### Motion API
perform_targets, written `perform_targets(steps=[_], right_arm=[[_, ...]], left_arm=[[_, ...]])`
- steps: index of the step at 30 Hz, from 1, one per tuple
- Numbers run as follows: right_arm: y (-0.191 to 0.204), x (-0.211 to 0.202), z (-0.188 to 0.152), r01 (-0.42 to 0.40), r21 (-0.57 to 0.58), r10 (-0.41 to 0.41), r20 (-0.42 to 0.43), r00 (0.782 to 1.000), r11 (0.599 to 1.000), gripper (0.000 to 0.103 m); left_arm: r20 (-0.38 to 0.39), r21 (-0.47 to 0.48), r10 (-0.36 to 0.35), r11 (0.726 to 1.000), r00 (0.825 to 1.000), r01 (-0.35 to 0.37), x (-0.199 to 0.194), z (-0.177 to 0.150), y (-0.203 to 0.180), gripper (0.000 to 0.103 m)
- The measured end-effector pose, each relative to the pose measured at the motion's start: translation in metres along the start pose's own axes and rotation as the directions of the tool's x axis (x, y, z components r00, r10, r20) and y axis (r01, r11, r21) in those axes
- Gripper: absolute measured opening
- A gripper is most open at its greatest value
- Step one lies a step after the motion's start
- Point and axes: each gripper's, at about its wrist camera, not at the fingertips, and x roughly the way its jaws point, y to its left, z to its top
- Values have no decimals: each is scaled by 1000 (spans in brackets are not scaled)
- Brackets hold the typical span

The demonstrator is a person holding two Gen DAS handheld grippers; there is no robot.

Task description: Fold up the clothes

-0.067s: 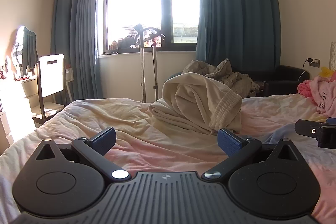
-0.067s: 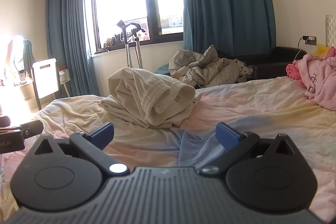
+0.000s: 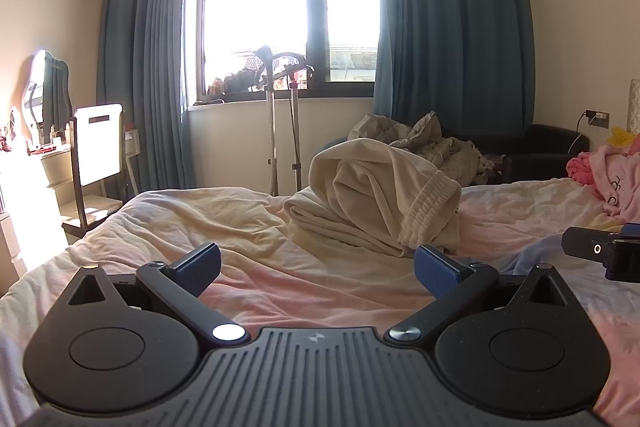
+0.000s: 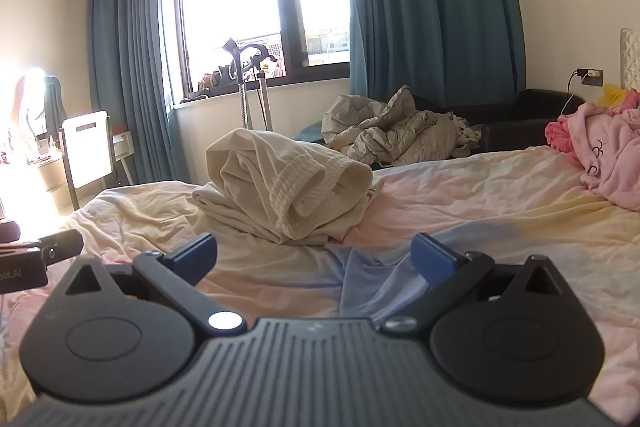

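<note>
A: A sunlit bedroom, blue curtains (image 3: 148, 67) drawn back from a bright window (image 3: 288, 11), and a wide bed (image 3: 208, 227) under a pastel sheet of cream, pink and pale blue. Where are the clothes?

B: The main one is a cream garment (image 3: 372, 199), sweatpants by the look of the ribbed elastic band, sitting in a bunched heap near the middle of the bed. Its lower layers lie flat, but the top is rolled over on itself and open like a tube.

A: So is it folded?

B: I'd say no. It's a lump rather than a tidy stack. A pink garment (image 4: 608, 155) lies crumpled at the right side of the bed, and more pale laundry (image 4: 396, 131) is piled on a dark sofa (image 4: 532, 107) beyond the bed. As I judge it, nearly all the work remains.

A: And the grippers?

B: The left gripper (image 3: 318, 267) has its blue pads spread as wide as they go, with nothing between them but bare sheet. The right gripper (image 4: 316, 259) is just as wide and just as empty; it hovers over a blue patch of sheet.

A: Either touching the sweatpants?

B: Neither. The heap sits ahead of both, close to the left gripper's right pad in its own view, but apart from it.
</note>
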Motion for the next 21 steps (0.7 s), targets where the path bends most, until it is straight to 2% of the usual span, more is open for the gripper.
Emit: perform_targets(steps=[21], right_arm=[[1,0,0,0,-5,-1,-3,1000,1000,103]], left_arm=[[-6,1,-3,1000,1000,3,-2,1,2,103]])
